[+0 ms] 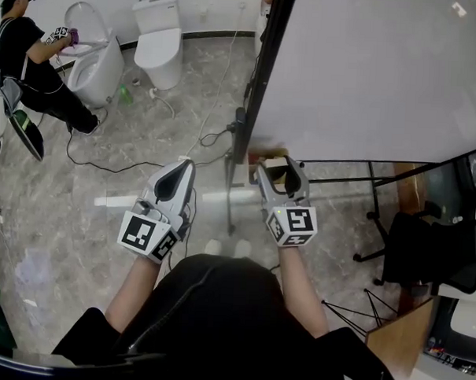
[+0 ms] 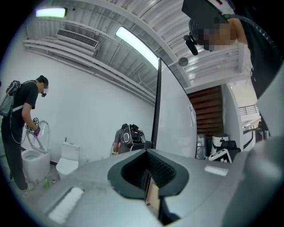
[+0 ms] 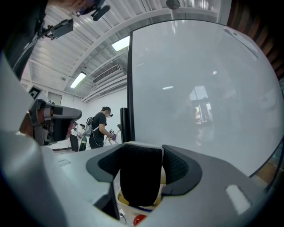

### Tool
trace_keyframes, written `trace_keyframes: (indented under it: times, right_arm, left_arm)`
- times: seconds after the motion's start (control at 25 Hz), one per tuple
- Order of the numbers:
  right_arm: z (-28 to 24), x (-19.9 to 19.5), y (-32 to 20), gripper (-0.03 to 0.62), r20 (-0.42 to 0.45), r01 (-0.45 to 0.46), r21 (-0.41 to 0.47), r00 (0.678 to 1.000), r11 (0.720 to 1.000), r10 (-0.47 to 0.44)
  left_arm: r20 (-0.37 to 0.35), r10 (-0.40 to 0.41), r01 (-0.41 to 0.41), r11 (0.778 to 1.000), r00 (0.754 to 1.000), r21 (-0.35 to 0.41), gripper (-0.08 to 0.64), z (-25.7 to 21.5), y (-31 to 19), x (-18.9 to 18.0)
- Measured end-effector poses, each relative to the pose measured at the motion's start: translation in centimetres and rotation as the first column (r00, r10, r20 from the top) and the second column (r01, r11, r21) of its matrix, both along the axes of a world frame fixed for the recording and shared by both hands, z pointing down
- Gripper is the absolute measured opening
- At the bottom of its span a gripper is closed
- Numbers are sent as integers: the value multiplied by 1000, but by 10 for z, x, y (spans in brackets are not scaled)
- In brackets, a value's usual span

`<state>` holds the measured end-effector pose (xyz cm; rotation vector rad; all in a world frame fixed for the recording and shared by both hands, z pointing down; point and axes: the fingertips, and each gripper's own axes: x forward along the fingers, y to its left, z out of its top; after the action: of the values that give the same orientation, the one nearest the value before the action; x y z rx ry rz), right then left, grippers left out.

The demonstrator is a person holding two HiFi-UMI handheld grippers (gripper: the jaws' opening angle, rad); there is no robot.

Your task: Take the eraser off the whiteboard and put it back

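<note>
**Holding the eraser in front of the whiteboard**

Right gripper [image 1: 278, 167]: jaws closed on the eraser [image 3: 138, 177], a dark block with a yellowish underside, pads pressing it from both sides. The tool points level at the whiteboard [image 1: 369, 73]. The eraser sits just before the board's lower left part. Whether it touches the board or stands just clear of it, I cannot tell from these angles.

Left gripper [image 1: 180, 171]: jaws together, nothing between them. It is held level to the left of the board's black edge post, well apart from the eraser.

Surface: the board face is plain white and glossy, with faint reflections of the room in the right gripper view. It stands on a black frame with thin legs.

Room: grey marbled floor [image 1: 104, 179] with loose black cables [image 1: 213, 137] trailing across it. Two white toilets [image 1: 159, 40] stand by the far wall. A second person [image 1: 31, 58] in dark clothes bends over the nearer one with a similar tool. A black office chair [image 1: 424, 248] stands to the right under the board, and a wooden table corner [image 1: 397, 342] is at lower right. The ceiling [image 2: 133, 13] is white and ribbed, with strip lights [image 2: 135, 44].
</note>
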<state>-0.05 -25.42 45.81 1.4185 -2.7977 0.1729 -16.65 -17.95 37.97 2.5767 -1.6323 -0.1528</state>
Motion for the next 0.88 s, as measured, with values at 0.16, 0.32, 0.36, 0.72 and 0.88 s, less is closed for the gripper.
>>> trace_keyframes:
  times: [0.16,0.32,0.36,0.72,0.88]
  right_arm:
    - [8,-4,-2,275,-12,5,-15,1000,1000,-6]
    - [15,-6,-3,275,-20,10,-26,1000,1000,-10]
    - [16,-7,-4,275,-22,10,-28,1000,1000,-11]
    - [31,-13,-5,276,-43,17,-55,999,998,-19]
    - [36,-15,-5,276,-64,20,-63,998,998,-24]
  left_arm:
    - [-16,-15,15,1000,1000,1,3,-3,1,-3]
    - [-5,-36,36,999,999,-14,3,1,3,-9]
    - [-1,-35,35,999,999,-18,3,3,3,-10]
    - [6,-63,64,997,998,-34,3,6,6,-18]
    - [5,-65,65,997,998,-36,3,6,7,-20]
